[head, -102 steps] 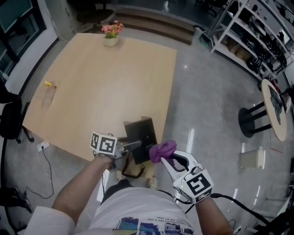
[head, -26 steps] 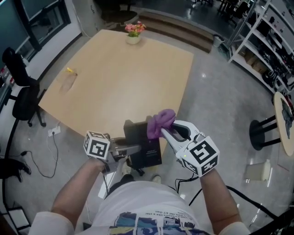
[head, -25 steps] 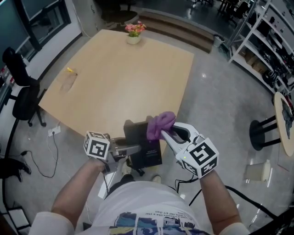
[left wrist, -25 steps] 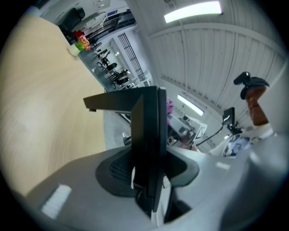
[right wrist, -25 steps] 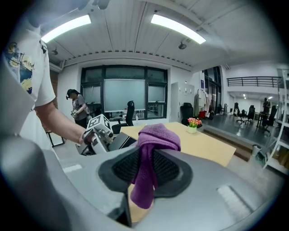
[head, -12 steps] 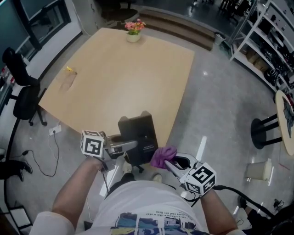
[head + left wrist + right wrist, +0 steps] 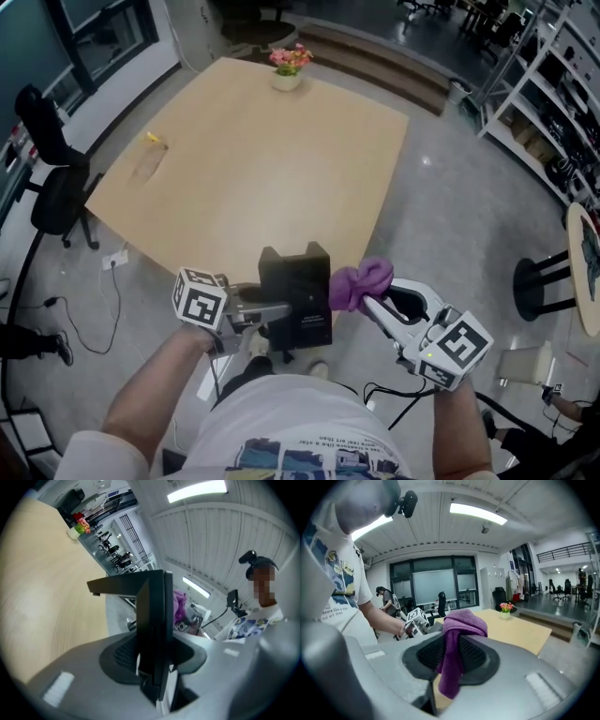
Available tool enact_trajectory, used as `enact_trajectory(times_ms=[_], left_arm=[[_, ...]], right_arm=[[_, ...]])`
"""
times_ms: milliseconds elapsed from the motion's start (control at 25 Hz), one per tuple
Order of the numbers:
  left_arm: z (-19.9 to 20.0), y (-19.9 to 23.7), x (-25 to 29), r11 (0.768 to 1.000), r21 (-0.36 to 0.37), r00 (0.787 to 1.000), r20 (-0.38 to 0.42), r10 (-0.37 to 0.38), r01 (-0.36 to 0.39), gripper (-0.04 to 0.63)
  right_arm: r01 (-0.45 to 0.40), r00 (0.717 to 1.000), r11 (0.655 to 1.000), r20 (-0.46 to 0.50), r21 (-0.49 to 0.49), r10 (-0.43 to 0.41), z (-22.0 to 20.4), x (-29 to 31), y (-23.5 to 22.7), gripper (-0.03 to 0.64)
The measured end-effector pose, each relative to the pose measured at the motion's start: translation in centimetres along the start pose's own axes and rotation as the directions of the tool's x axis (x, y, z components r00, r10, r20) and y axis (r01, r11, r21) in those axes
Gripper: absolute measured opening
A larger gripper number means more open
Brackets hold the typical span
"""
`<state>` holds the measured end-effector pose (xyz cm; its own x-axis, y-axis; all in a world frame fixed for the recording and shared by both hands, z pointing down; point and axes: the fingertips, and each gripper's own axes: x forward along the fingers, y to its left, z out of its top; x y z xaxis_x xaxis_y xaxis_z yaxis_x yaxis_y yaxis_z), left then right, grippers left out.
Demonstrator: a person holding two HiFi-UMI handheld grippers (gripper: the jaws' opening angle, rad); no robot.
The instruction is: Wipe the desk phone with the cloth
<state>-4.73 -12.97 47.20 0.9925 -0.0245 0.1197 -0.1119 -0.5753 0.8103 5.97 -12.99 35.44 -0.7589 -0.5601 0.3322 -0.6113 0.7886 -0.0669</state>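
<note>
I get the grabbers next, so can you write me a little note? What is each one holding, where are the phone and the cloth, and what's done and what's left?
Left gripper: shut on the desk phone, gripping it by its edge and holding it over the near corner of the table.
Right gripper: shut on the purple cloth, which is bunched up between the jaws.
The cloth is at the phone's right edge. Whether they touch does not show.
Done: both things are picked up and brought together.
Left: how much has been wiped does not show, so probably rub the cloth over the phone's faces, then set the phone down.
</note>
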Motion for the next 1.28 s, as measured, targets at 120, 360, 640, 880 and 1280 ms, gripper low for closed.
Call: enact_trajectory(times_ms=[120, 360, 640, 880, 1280], left_arm=[[-0.5, -0.3, 0.4, 1.000, -0.006, 1.000, -0.027, -0.008, 0.008, 0.179], [-1.3, -2.0, 1.6, 0.999, -0.004, 0.997, -0.065, -0.033, 0.033, 0.179], [-2.3, -3.6, 1.4, 0.998, 0.007, 0.992, -0.108, -0.065, 0.066, 0.179], [-2.5, -4.4, 1.2, 0.996, 0.021, 0.989, -0.128, -0.080, 0.083, 0.180], [-2.5, -3.2, 0.1, 0.998, -0.011, 0.993, -0.101, -0.068, 0.067, 0.179]], right_arm=[[-0.069, 0.996, 0.996, 0.058, -0.055, 0.072, 4.3, 1.4, 0.1, 0.087], [-0.242, 0.969, 0.957, 0.016, -0.158, 0.248, 7.0, 5.1, 1.8, 0.087], [-0.419, 0.906, 0.891, -0.143, -0.175, 0.398, 4.3, 10.9, 3.4, 0.087], [-0.438, 0.883, 0.889, -0.253, -0.134, 0.396, 1.2, 14.6, 1.7, 0.087], [-0.377, 0.920, 0.921, -0.158, -0.101, 0.359, 3.8, 12.1, -0.6, 0.087]])
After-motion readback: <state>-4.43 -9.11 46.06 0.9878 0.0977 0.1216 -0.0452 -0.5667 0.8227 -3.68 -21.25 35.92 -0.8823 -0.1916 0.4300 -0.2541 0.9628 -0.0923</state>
